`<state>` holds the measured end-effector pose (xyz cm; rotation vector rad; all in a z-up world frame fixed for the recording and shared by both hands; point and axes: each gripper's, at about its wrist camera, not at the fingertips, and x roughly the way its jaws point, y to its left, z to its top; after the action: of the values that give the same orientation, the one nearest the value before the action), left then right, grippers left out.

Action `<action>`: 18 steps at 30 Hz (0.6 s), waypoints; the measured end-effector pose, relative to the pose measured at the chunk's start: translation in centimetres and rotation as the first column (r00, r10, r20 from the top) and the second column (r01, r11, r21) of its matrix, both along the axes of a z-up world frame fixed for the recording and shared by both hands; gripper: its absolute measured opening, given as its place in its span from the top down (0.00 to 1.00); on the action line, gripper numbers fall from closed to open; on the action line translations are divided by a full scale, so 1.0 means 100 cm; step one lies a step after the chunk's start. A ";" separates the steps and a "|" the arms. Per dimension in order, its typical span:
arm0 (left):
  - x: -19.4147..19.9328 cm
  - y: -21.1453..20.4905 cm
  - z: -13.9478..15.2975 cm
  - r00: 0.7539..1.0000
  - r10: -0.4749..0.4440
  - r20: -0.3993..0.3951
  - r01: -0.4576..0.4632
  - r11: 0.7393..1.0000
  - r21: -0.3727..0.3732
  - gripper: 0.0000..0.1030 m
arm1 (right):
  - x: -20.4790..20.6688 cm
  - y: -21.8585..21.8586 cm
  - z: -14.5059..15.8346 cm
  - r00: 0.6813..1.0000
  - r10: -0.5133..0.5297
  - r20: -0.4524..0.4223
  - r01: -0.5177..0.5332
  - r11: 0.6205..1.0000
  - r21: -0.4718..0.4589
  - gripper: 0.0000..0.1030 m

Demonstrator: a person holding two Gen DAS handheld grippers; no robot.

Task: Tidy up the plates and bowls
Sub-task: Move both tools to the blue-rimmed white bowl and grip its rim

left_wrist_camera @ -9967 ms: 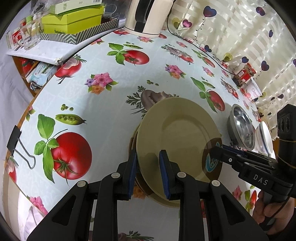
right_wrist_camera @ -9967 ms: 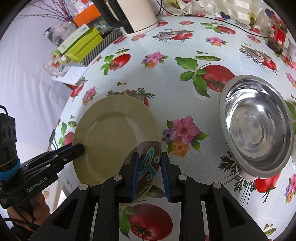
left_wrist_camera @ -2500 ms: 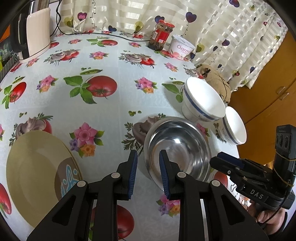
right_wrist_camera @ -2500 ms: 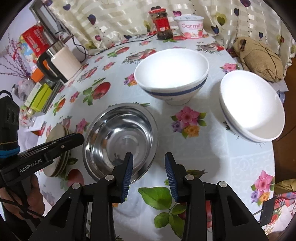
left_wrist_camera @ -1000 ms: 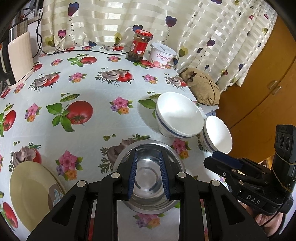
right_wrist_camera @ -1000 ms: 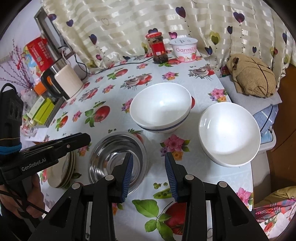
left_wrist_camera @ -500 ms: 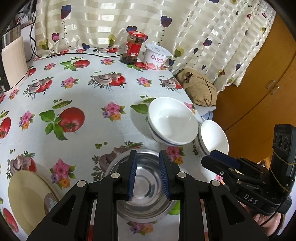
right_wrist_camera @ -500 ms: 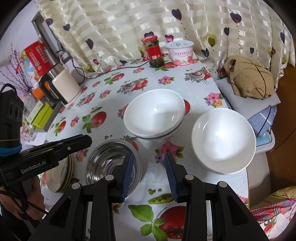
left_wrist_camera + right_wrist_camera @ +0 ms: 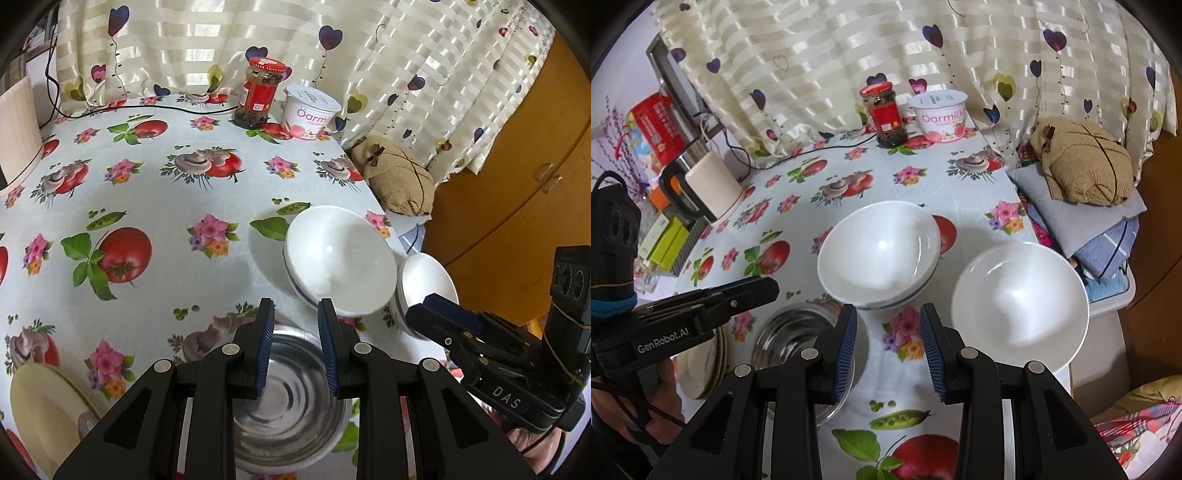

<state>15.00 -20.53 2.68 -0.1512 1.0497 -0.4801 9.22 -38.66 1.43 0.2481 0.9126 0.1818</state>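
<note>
I counted, left to right, one stack of plates (image 9: 716, 354), how many I couldn't tell, one steel bowl (image 9: 790, 339) and two white bowls (image 9: 879, 254) (image 9: 1019, 302), all on the tomato-print bench (image 9: 849, 192) before a heart-patterned curtain (image 9: 849, 55). The left hand-held gripper (image 9: 295, 325) and right hand-held gripper (image 9: 888, 328) both stood apart, holding nothing. Fingers hid the steel bowl's near rim.
</note>
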 end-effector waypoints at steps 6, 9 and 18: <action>0.015 -0.007 -0.007 1.000 0.005 -0.015 -0.005 1.000 -0.008 0.76 | 0.013 -0.004 -0.002 1.000 -0.014 0.001 0.014 1.000 -0.006 0.66; 0.021 -0.010 -0.011 1.000 0.010 -0.026 -0.010 1.000 -0.011 0.76 | 0.022 -0.006 -0.006 1.000 -0.022 -0.005 0.022 1.000 -0.005 0.66; 0.037 -0.018 -0.024 0.998 0.021 -0.056 -0.022 1.000 -0.017 0.76 | 0.041 -0.016 -0.019 0.999 -0.046 -0.029 0.047 0.999 0.016 0.70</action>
<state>18.66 -22.35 0.27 -0.1922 1.0977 -0.4675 13.33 -40.31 -0.47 0.2878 0.9334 0.1433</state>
